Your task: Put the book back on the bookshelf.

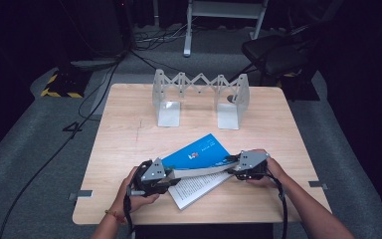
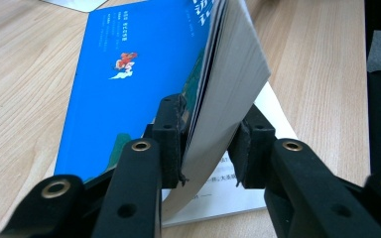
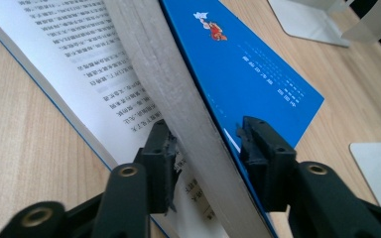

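A blue paperback book [image 1: 199, 154] lies open on a light wooden table [image 1: 129, 139], on the near side of a grey folding book rack [image 1: 200, 97] that stands toward the table's far edge, well apart from the book. A person's two hands reach in from nearest the viewer, each holding a black two-jaw gripper. The left gripper [image 1: 155, 175] is at the end of the book that lies to the rack's near left, and the right gripper [image 1: 247, 166] is at the opposite end. In the left gripper view, the left gripper [image 2: 209, 144] has its jaws set either side of a thick sheaf of raised pages; one jaw presses the blue cover side while the other sits just beside the page block, so the grip looks closed or nearly so. In the right gripper view, the right gripper [image 3: 206, 148] straddles the same lifted block with its jaws apart, gaps showing on both sides. Printed pages [image 3: 79, 64] lie flat on the table beneath. The book is likely light but floppy: its pages bend and fan, and the glossy cover may slip, so holding the whole page block near each end seems safest.
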Motion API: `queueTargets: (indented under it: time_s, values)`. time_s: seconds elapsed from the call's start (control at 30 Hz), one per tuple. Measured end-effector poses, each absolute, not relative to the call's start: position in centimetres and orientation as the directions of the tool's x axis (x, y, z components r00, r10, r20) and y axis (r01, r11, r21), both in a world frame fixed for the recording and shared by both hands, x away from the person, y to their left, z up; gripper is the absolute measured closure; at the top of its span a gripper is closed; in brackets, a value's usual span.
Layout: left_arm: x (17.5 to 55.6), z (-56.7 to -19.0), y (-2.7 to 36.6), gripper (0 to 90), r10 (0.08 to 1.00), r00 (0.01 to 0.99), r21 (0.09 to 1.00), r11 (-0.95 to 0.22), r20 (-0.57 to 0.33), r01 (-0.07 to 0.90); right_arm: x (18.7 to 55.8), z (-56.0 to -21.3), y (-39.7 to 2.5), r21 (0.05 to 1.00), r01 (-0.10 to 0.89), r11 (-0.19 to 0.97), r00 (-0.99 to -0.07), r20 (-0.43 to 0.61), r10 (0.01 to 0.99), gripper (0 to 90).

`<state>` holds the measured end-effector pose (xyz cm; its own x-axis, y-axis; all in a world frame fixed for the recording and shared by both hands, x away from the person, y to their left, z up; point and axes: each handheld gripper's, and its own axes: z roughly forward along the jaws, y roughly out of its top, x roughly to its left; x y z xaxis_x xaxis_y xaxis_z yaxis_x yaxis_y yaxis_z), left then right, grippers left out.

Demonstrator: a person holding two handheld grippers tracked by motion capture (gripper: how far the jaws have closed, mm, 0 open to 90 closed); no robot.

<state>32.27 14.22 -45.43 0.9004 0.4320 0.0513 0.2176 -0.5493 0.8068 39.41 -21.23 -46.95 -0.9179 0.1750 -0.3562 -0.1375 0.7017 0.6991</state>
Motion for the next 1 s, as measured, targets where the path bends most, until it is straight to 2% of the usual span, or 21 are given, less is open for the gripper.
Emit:
queueTargets:
  time_s: [0.07,0.13,0.23,0.3,0.47,0.67,0.9,1.0]
  values:
    - [31.9,-45.5,14.1,64.3,0.457,0.886,0.803,-0.553,0.072,0.220,39.2,-47.0,-21.2,0.700,-0.148,0.699,-0.911,-0.372,0.179,61.8]
    - [31.7,-45.8,14.1,54.9,0.487,0.869,0.793,-0.563,0.090,0.234,39.0,-46.9,-21.3,0.711,-0.146,0.688,-0.906,-0.376,0.196,63.0]
    - [31.5,-46.4,13.8,49.4,0.514,0.845,0.769,-0.596,0.145,0.231,38.6,-46.7,-21.3,0.708,-0.150,0.690,-0.902,-0.384,0.198,64.3]
    - [31.5,-46.5,13.7,48.8,0.533,0.831,0.769,-0.594,0.158,0.234,38.4,-46.6,-21.4,0.710,-0.147,0.689,-0.904,-0.380,0.199,65.1]
    - [32.3,-46.1,13.4,53.8,0.551,0.816,0.784,-0.580,0.176,0.223,37.6,-45.9,-22.0,0.727,-0.137,0.673,-0.906,-0.366,0.212,67.9]
    - [34.3,-45.7,12.6,53.7,0.532,0.829,0.790,-0.577,0.170,0.208,36.6,-45.3,-22.9,0.731,-0.120,0.672,-0.899,-0.367,0.238,70.5]
    - [36.6,-45.2,11.1,51.5,0.488,0.860,0.781,-0.591,0.150,0.200,35.4,-45.0,-24.3,0.729,-0.073,0.680,-0.878,-0.370,0.302,71.9]
    - [36.2,-44.9,11.4,46.4,0.467,0.877,0.788,-0.580,0.114,0.206,35.2,-44.9,-24.5,0.724,-0.062,0.687,-0.875,-0.371,0.312,71.7]
